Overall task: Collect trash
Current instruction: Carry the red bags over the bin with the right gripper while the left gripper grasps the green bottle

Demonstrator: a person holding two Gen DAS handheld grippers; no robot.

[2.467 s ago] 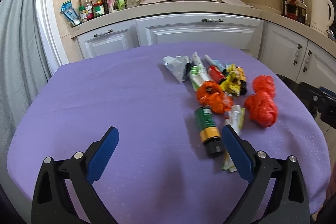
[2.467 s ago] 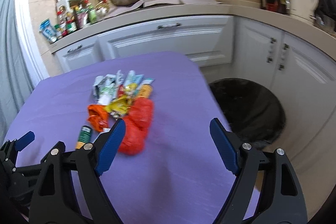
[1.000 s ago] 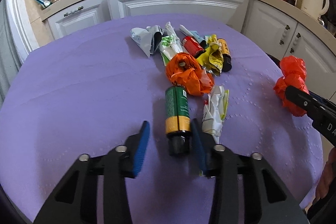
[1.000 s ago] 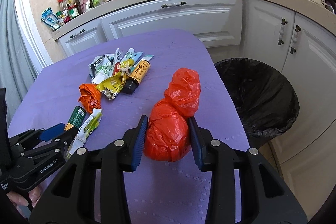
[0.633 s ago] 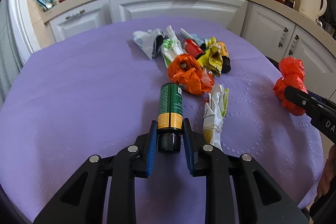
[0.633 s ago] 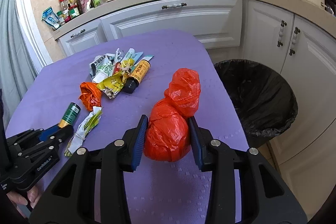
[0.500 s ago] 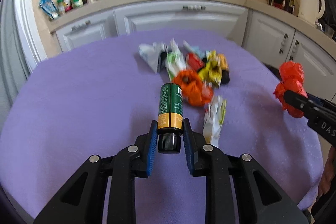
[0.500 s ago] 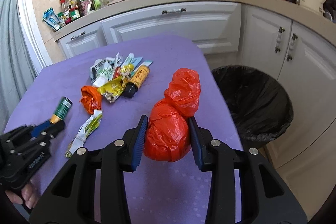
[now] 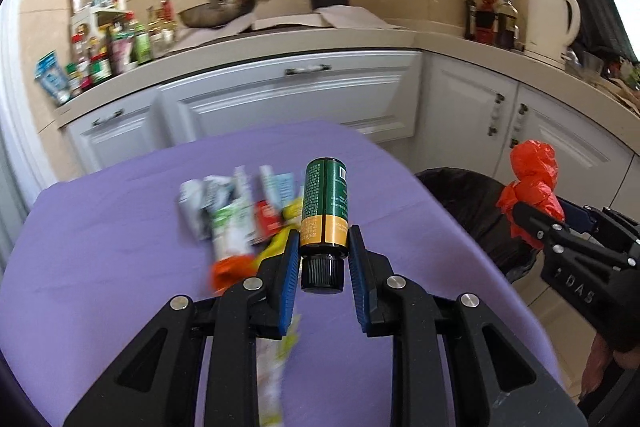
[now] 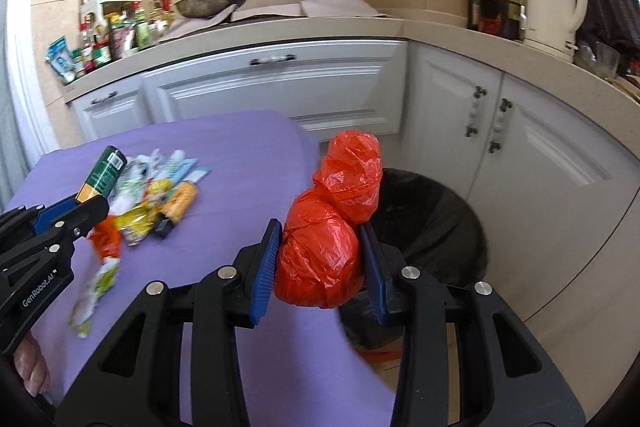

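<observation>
Trash is in both grippers at once. The left gripper [image 9: 323, 259] is clamped on a green bottle [image 9: 325, 205] with an orange band and a black cap, its blue pads pressing the bottle just above the cap, so the bottle sticks out forward, clear of the purple tablecloth [image 9: 100, 227]. The right gripper [image 10: 320, 261] is closed around a red plastic bag [image 10: 324, 251], a crumpled two-lobed bundle whose upper lobe pokes out past the fingertips. That bag hangs off the table's right edge, in front of the black-lined bin [image 10: 432, 227] that stands on the floor by the white cabinet doors [image 10: 532, 147]. From the left wrist camera the same bag [image 9: 534, 183] shows at the far right, beyond the table's edge and over the bin's rim [image 9: 460, 183]. On the cloth, toward the table's far side, the rest of the litter [image 10: 160, 195] lies in a loose heap: wrappers, a yellow packet, an orange scrap, all blurred. One pale wrapper [image 10: 94, 299] lies apart, nearer the front edge.
</observation>
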